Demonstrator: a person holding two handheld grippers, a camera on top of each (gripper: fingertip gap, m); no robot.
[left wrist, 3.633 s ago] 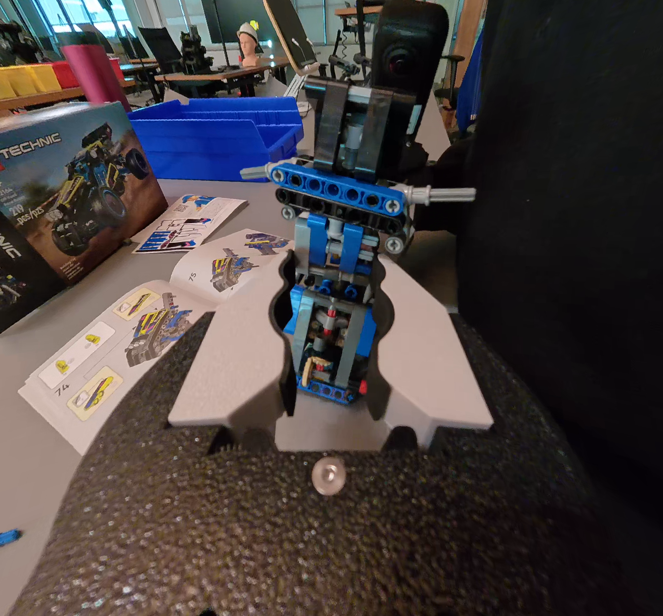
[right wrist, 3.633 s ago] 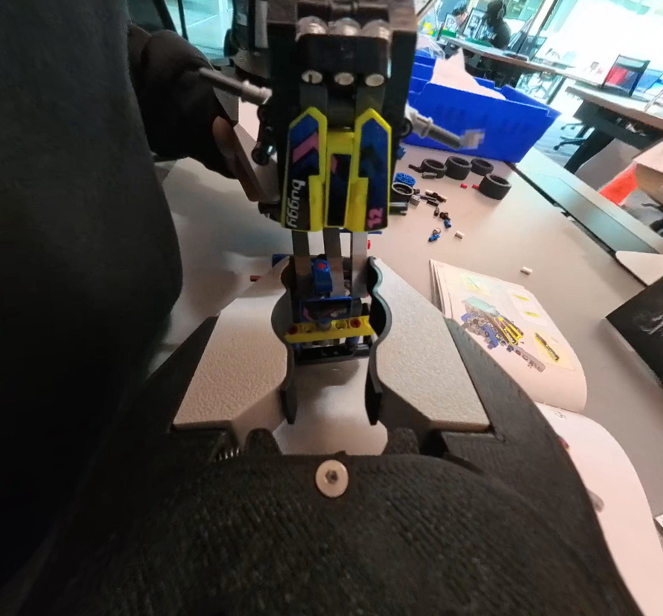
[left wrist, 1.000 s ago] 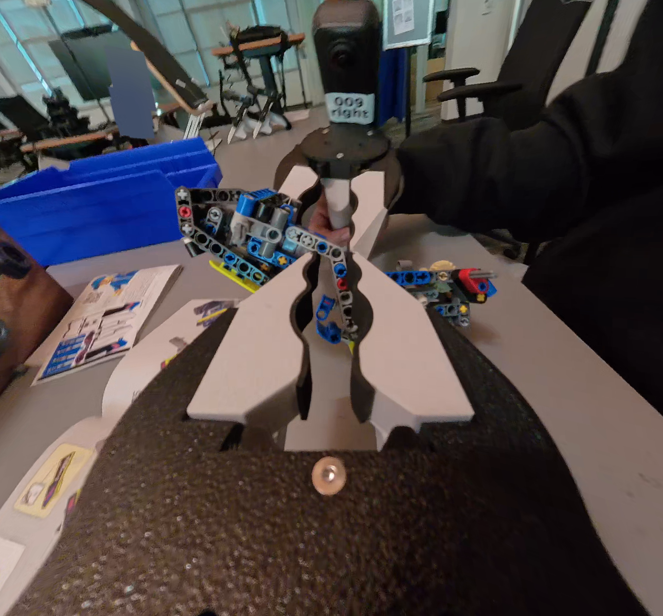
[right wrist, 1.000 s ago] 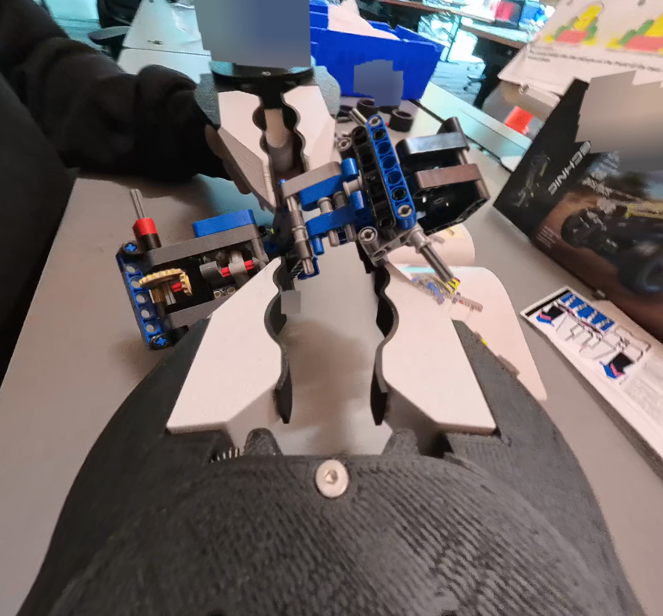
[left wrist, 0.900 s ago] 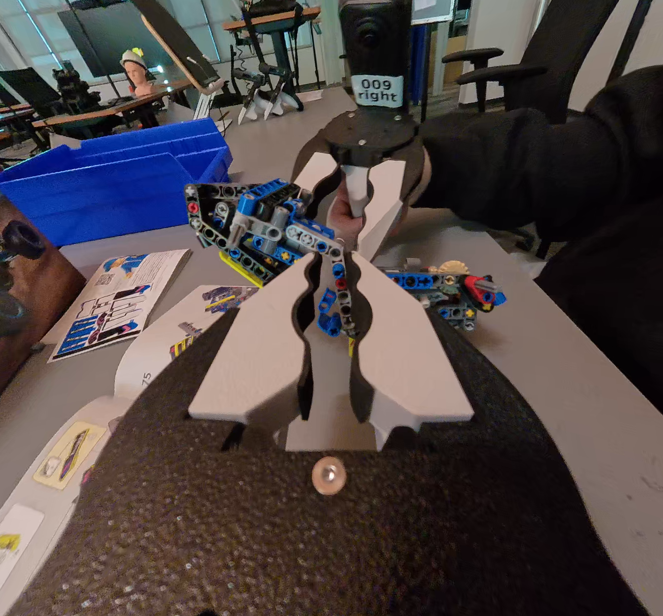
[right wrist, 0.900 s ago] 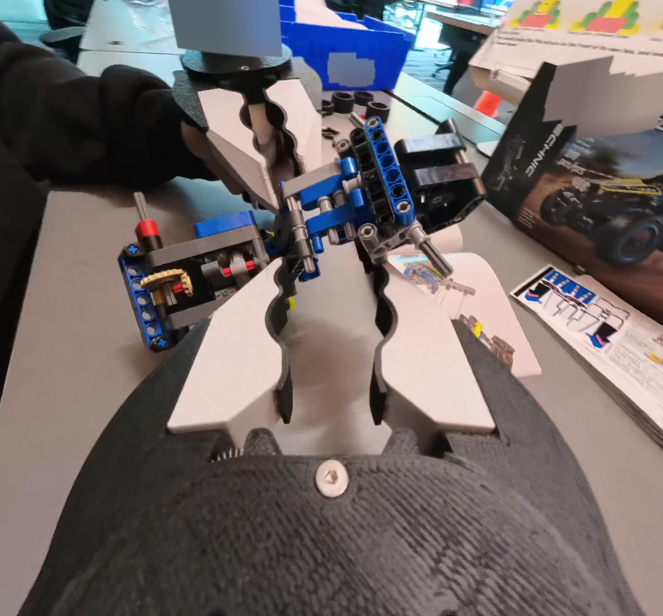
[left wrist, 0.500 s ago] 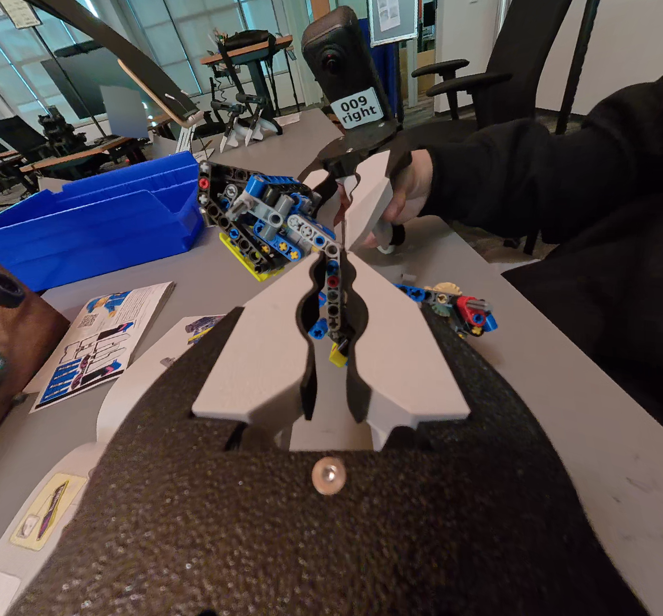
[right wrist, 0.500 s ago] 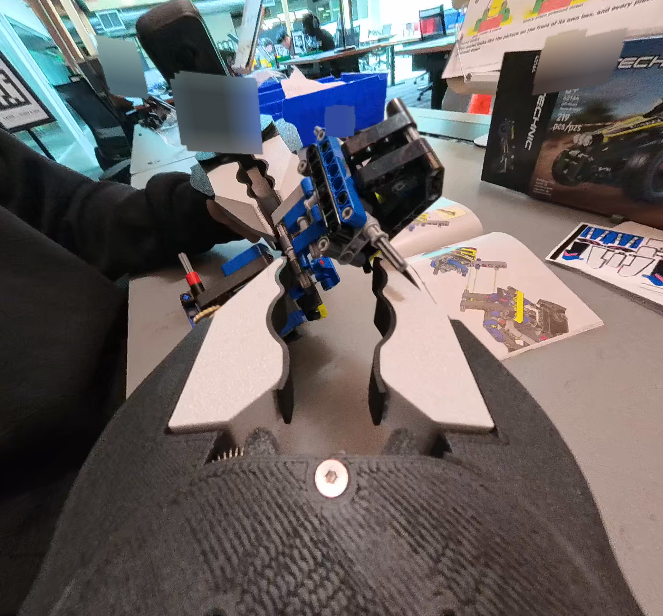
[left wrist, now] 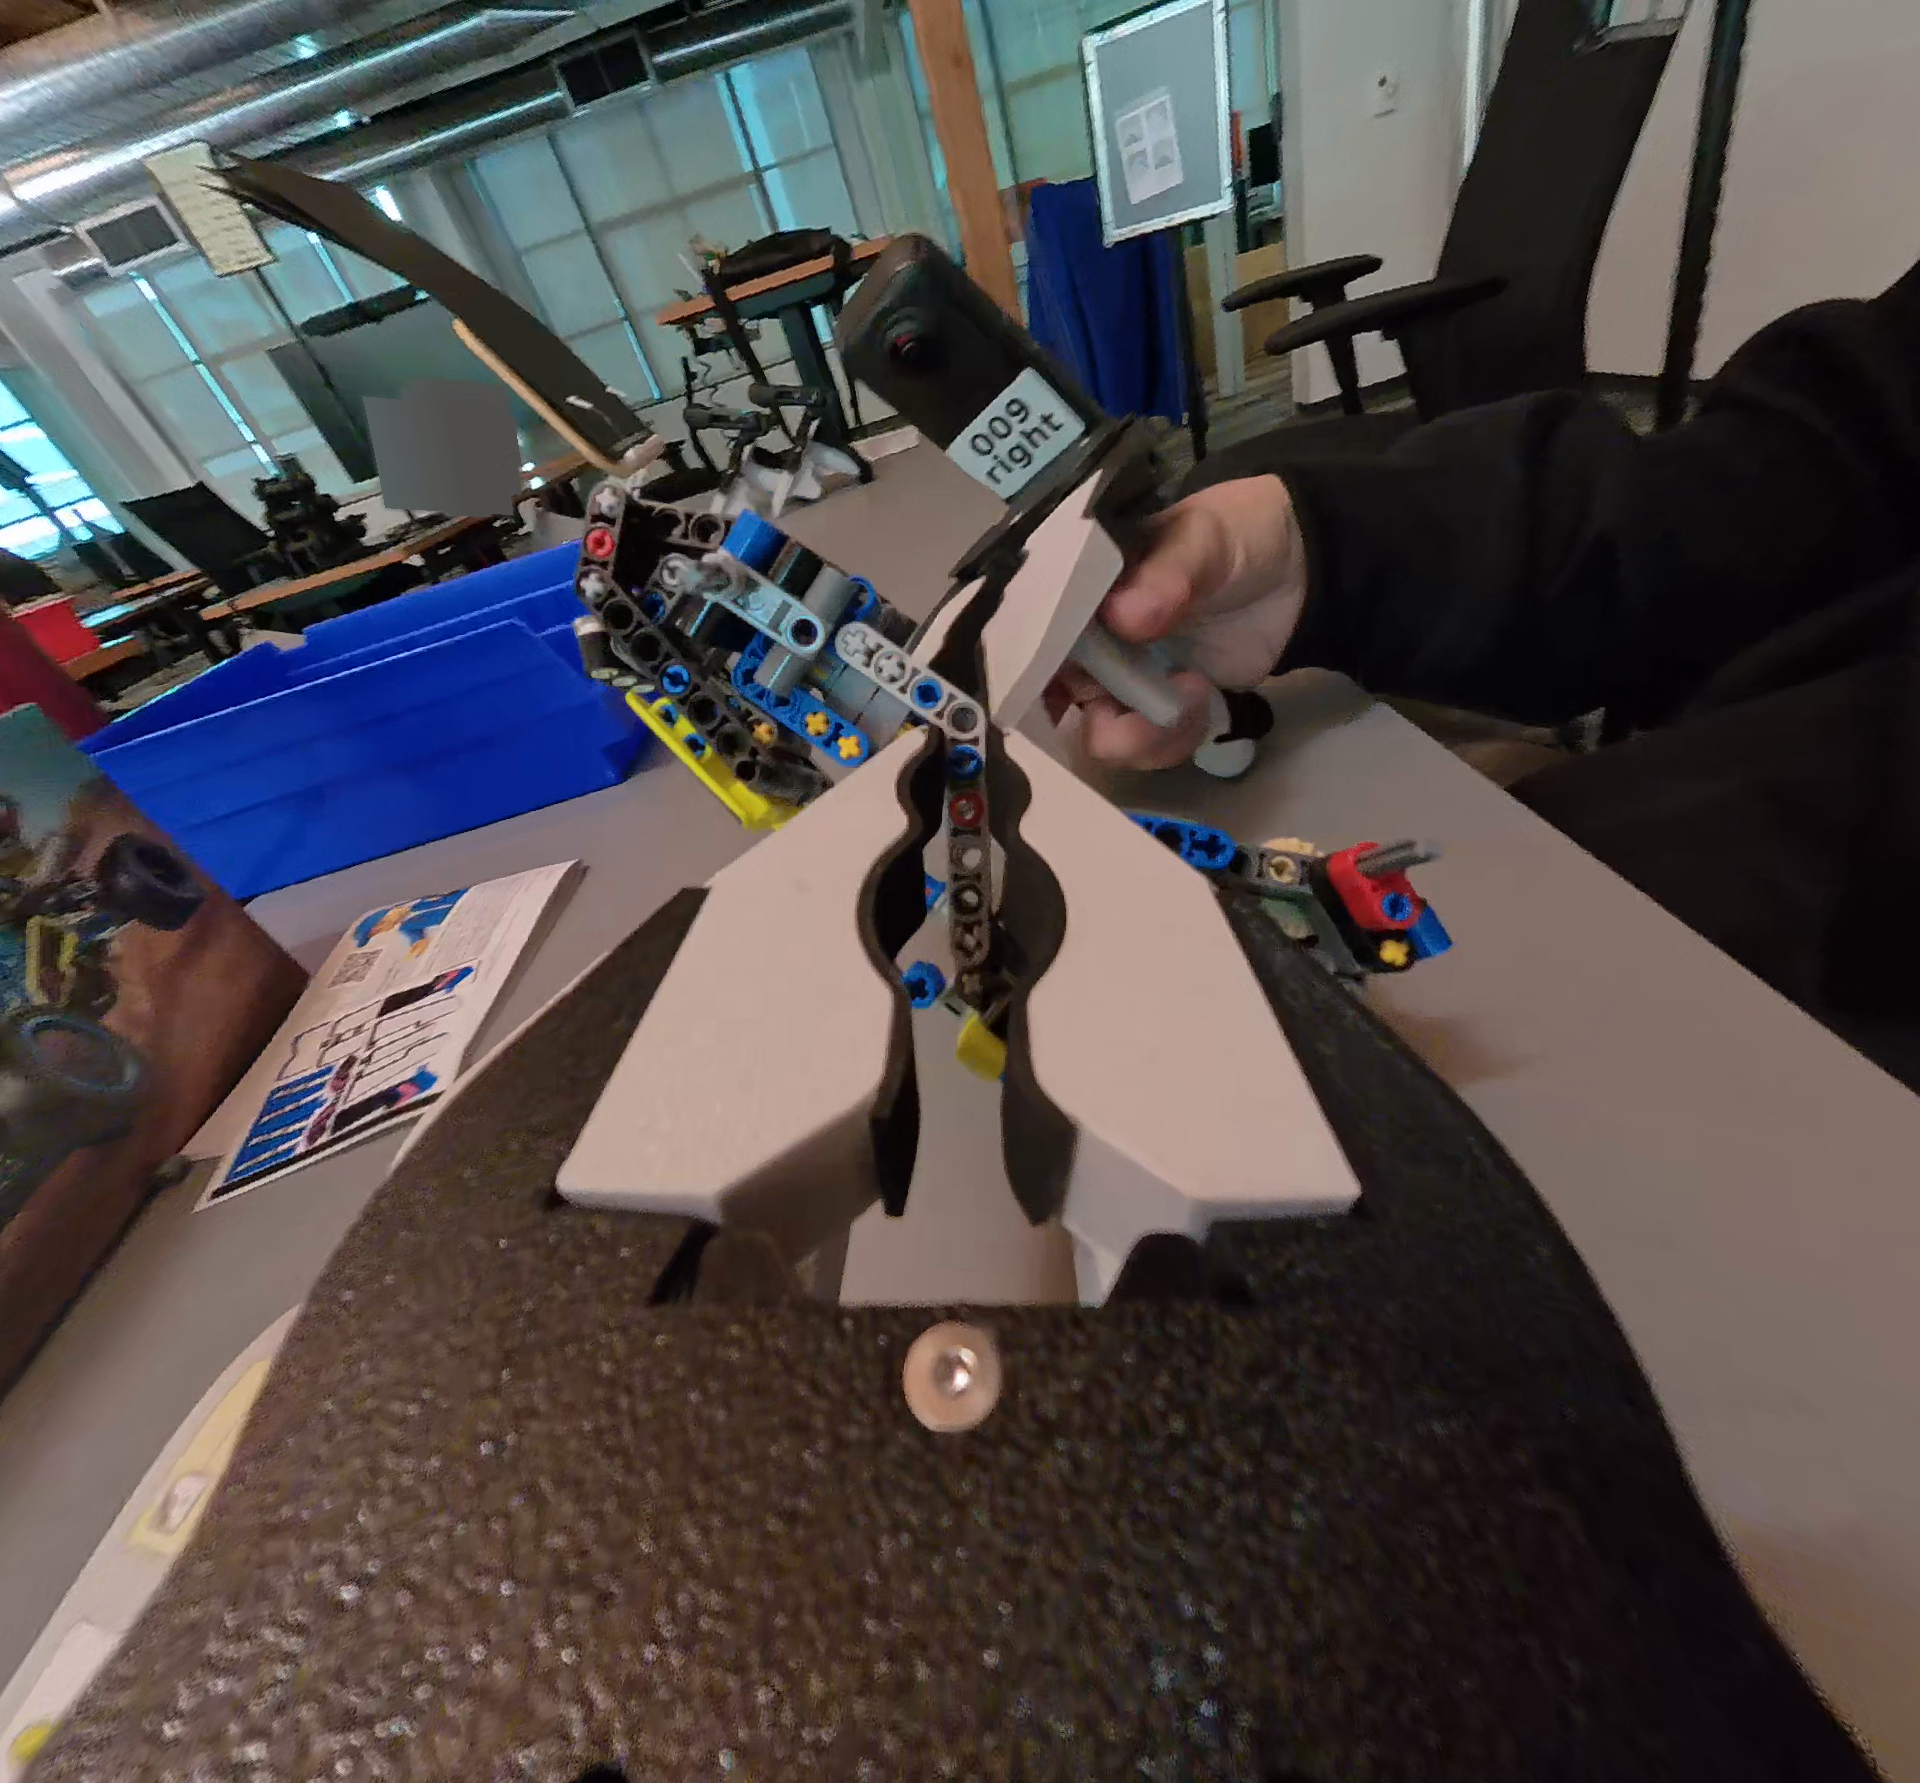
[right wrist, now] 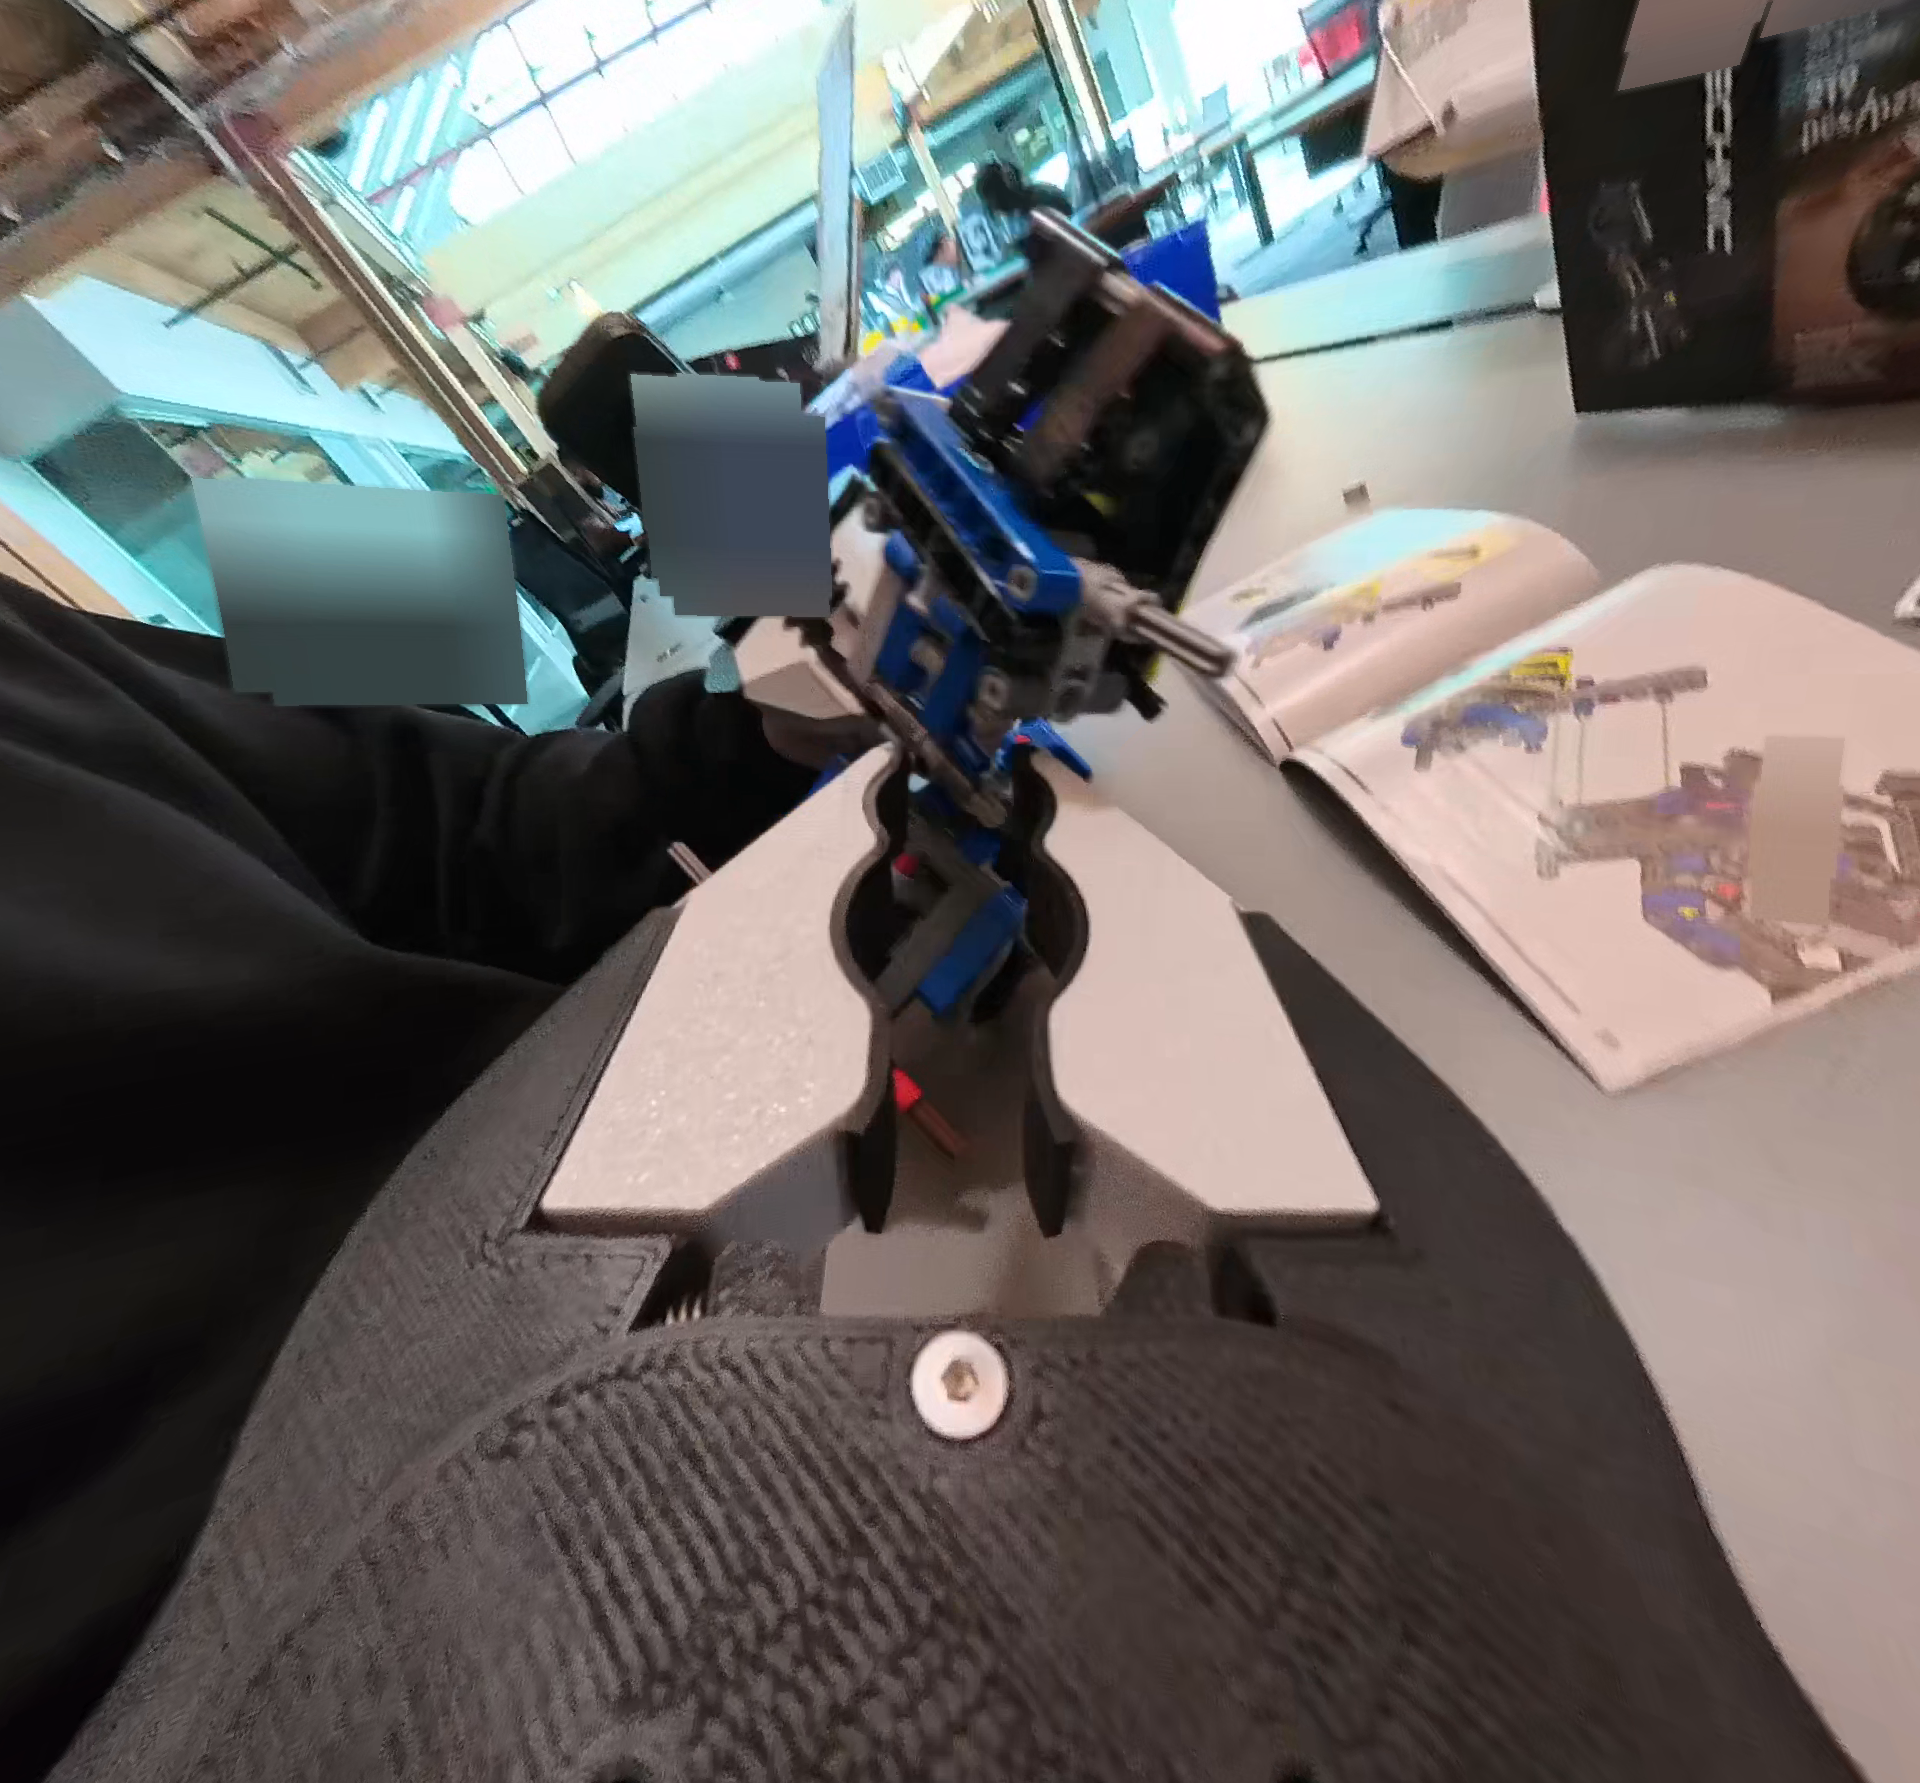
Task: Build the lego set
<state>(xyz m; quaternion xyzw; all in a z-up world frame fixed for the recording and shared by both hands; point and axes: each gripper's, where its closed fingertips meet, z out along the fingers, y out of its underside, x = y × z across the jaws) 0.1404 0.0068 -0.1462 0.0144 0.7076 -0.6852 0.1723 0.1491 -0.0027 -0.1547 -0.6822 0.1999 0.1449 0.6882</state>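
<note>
A brick-built vehicle model (left wrist: pixel 748 632) in blue, black, grey and yellow is held up over the grey table (left wrist: pixel 1558 1162). My left gripper (left wrist: pixel 961 746) is shut on a thin grey beam (left wrist: pixel 966 860) of the model. The model's main body rises up and to the left of the left gripper. Its red and blue end (left wrist: pixel 1371 892) shows to the right of my left fingers. My right gripper (right wrist: pixel 961 777) is shut on the blue and dark middle of the model (right wrist: pixel 1039 538). In the left wrist view the right gripper (left wrist: pixel 1039 611) meets the model from the far right, held by a hand.
A blue bin (left wrist: pixel 364 694) stands at the back left, with a leaflet (left wrist: pixel 395 995) and a printed box (left wrist: pixel 83 954) beside it. An open instruction booklet (right wrist: pixel 1558 798) lies to the right of the right gripper, with a dark box (right wrist: pixel 1714 175) behind it. Office chairs (left wrist: pixel 1507 279) stand beyond the table. My left and right fingertips are right by each other.
The right gripper's fingers have closed onto the model's middle. The left gripper stays shut on the grey beam. Both grippers have tilted upward and the model has risen off the table.
</note>
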